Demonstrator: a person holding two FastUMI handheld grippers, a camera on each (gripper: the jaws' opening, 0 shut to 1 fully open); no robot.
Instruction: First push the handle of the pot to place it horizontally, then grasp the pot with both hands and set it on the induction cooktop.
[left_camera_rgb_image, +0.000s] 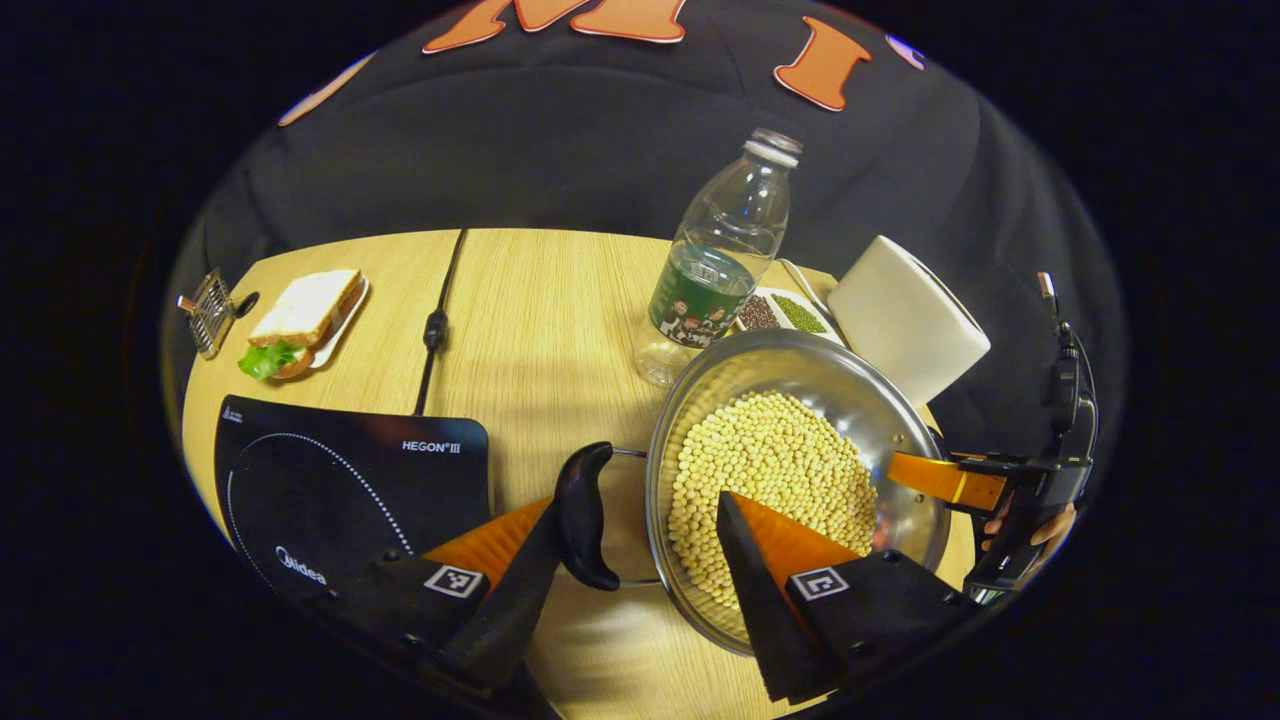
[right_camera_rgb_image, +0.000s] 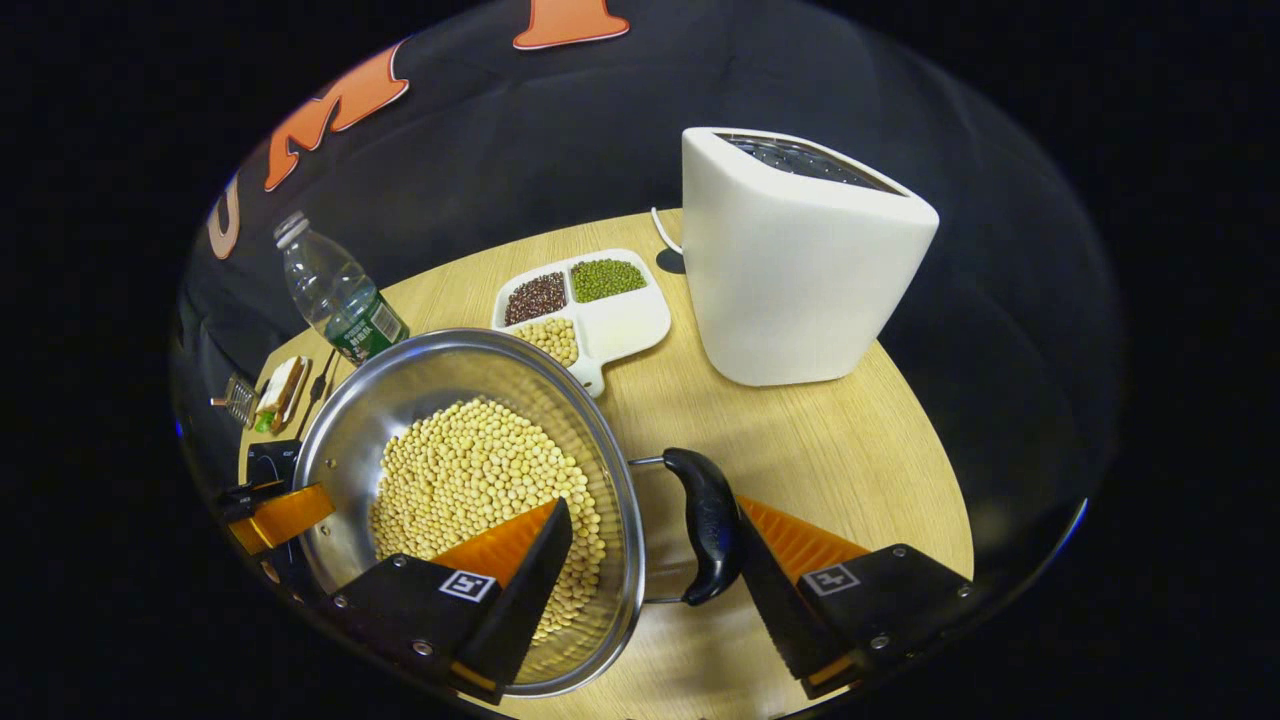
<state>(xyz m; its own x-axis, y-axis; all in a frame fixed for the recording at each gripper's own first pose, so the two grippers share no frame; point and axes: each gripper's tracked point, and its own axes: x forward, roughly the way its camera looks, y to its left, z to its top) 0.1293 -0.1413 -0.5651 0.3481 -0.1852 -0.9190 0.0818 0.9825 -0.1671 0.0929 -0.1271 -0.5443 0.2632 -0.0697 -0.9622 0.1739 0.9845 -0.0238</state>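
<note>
Both grippers, left gripper (left_camera_rgb_image: 640, 560) and right gripper (right_camera_rgb_image: 650, 560), straddle the pot (left_camera_rgb_image: 790, 470) with fingers spread over handle and rim; close evenly, lift level, then carry it across the desk (left_camera_rgb_image: 540, 310) to the induction cooktop (left_camera_rgb_image: 340, 490).

In the left gripper view, the left tool (left_camera_rgb_image: 640, 560) straddles the pot (left_camera_rgb_image: 800, 400) rim: one finger outside by the handle (left_camera_rgb_image: 585, 515), the other over the soybeans (left_camera_rgb_image: 770, 470) inside. The induction cooktop (left_camera_rgb_image: 340, 490) lies left of it on the surface (left_camera_rgb_image: 540, 310), the bottle (left_camera_rgb_image: 720, 270) ahead. Beyond the cooktop sits a sandwich (left_camera_rgb_image: 305, 315). The right tool (right_camera_rgb_image: 640, 570) straddles the opposite rim, with the divided tray (right_camera_rgb_image: 585, 310) ahead, apparently just behind the pot, and the toaster (right_camera_rgb_image: 790, 260) ahead to its right.
</note>
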